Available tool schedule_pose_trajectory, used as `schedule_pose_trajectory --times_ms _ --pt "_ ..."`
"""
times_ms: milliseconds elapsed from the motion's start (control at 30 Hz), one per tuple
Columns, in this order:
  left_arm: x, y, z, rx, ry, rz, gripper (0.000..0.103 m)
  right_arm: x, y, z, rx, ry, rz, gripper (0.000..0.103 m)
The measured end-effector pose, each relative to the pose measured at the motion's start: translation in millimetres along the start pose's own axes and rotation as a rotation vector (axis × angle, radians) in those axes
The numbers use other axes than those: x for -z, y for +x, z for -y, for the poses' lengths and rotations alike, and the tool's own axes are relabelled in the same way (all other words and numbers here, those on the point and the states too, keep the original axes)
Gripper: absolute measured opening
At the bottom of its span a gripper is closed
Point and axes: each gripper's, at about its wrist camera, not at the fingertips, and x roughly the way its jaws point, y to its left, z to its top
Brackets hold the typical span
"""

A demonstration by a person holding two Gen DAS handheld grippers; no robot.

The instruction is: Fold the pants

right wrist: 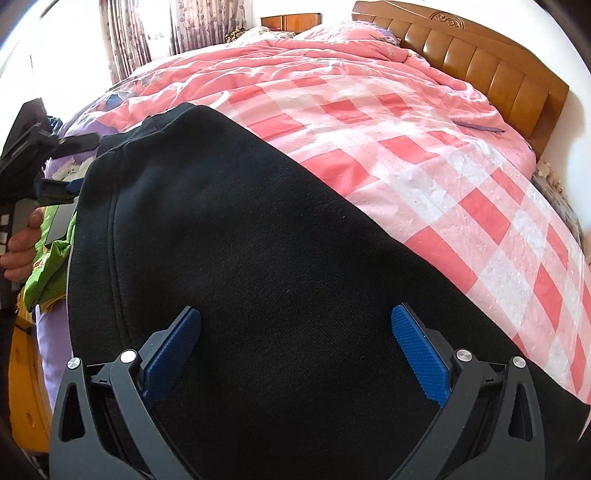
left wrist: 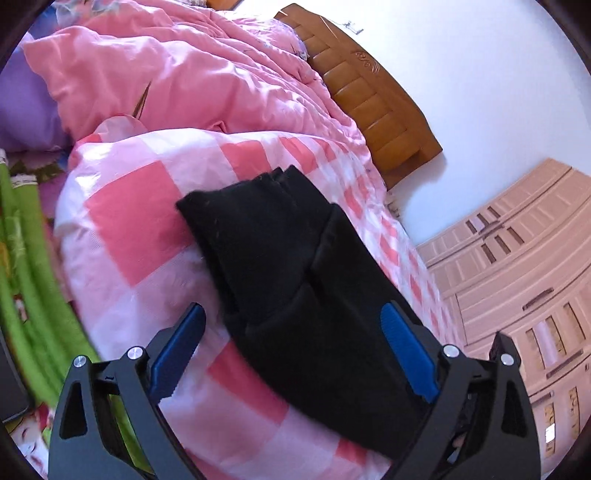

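Note:
Black pants (left wrist: 280, 266) lie folded on a pink and white checked sheet (left wrist: 136, 221) on a bed. In the left wrist view my left gripper (left wrist: 291, 314) hovers open over their near end, its right blue pad (left wrist: 406, 350) above the cloth and its left pad (left wrist: 177, 350) over the sheet. In the right wrist view the pants (right wrist: 240, 240) fill the frame, and my right gripper (right wrist: 295, 314) stands wide open just above them, nothing pinched. The left gripper (right wrist: 72, 166) shows at the pants' far left edge, held by a hand (right wrist: 22, 243).
A crumpled pink quilt (right wrist: 332, 62) covers the far half of the bed. A wooden headboard (right wrist: 480, 59) runs along the right. Green cloth (left wrist: 33, 277) lies at the left side, curtains (right wrist: 184, 29) hang beyond, and a pink wardrobe (left wrist: 517, 277) stands to the right.

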Motion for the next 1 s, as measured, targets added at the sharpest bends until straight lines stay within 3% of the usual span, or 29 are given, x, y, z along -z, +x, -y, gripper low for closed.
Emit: schedule_pose_trajectory --times_ms 233,367,400,433,500,600,733,833,1000 --pt "-21.1 21.7 -2.3 0.039 -0.008 0.01 0.095 -0.1 0.0 0.0 0.0 0.0 0.0 0.099" --pt "-27.3 30.3 -1.3 0.018 0.014 0.04 0.092 -1.4 -0.7 -0.3 0.007 0.004 -0.002 0.099" --pt "-26.3 30.3 2.1 -0.019 0.037 0.056 0.082 -2.1 -1.9 -0.8 0.006 0.009 -0.003 0.099" --pt "-25.2 31.3 5.0 -0.091 0.067 0.065 0.04 -2.6 -3.8 -2.1 -0.003 0.013 -0.002 0.099" --pt "-24.7 31.1 1.1 -0.11 0.059 0.064 0.02 -2.4 -8.2 -8.0 -0.036 0.002 0.003 0.099" --pt "-23.6 15.9 11.9 -0.119 0.094 0.108 0.016 1.6 -15.1 -17.7 -0.023 -0.043 -0.031 0.099" --pt "-17.3 -6.3 60.4 -0.172 0.264 0.18 0.014 15.0 -22.5 -21.8 -0.006 -0.106 -0.076 0.099" --pt "-10.0 -28.4 101.7 -0.13 0.364 0.243 0.014 22.2 -17.3 -11.0 -0.048 -0.043 -0.075 0.099" --pt "23.2 -51.8 178.6 -0.046 0.543 0.297 0.014 22.1 -27.2 -7.8 -0.026 -0.024 -0.042 0.099"
